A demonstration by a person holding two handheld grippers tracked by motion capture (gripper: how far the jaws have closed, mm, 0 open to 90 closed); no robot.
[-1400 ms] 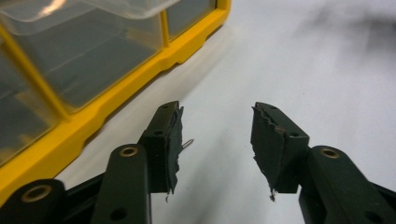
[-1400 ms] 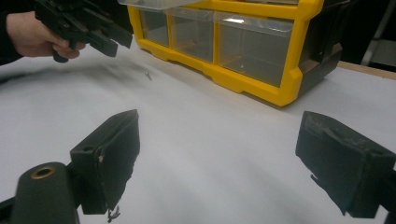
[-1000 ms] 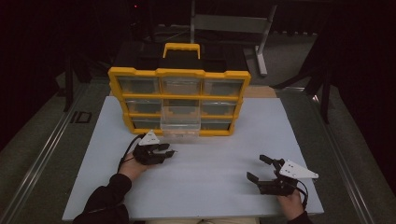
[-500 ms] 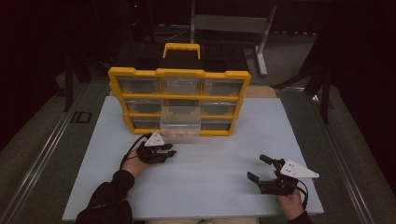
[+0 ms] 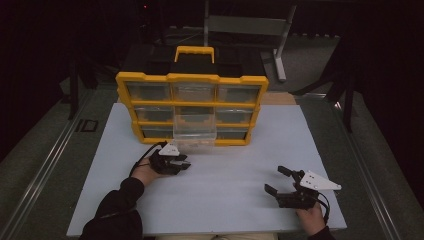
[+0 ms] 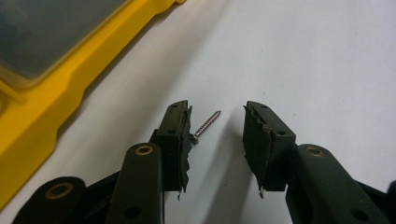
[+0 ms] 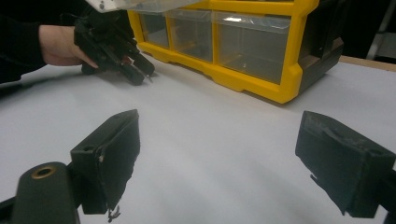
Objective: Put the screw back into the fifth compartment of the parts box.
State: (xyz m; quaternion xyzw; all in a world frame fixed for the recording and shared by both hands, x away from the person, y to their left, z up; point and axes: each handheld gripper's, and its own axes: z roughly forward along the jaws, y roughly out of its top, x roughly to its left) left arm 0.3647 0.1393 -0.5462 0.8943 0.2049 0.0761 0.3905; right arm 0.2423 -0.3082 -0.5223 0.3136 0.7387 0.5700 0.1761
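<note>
A small silver screw (image 6: 206, 126) lies on the white table (image 5: 230, 165) between the jaws of my left gripper (image 6: 223, 122), its head against the left pad (image 6: 176, 135). The jaws stand open around it, close to the yellow organizer (image 5: 192, 79). In the high view the left gripper (image 5: 185, 166) rests just in front of a clear drawer (image 5: 195, 134) pulled out of the organizer's bottom row. My right gripper (image 5: 276, 180) sits at the table's near right, jaws wide open with nothing between them (image 7: 219, 154). The right gripper view also shows the left gripper (image 7: 140, 70) and a hand.
The organizer (image 7: 243, 79) has clear drawers in three rows and a yellow handle (image 5: 195, 51) on top. A metal stand (image 5: 280, 45) rises behind the table. Bare white tabletop spreads between the two grippers. Dark floor surrounds the table.
My left gripper has shifted slightly to the right along the organizer's front. The right gripper has stayed where it was.
</note>
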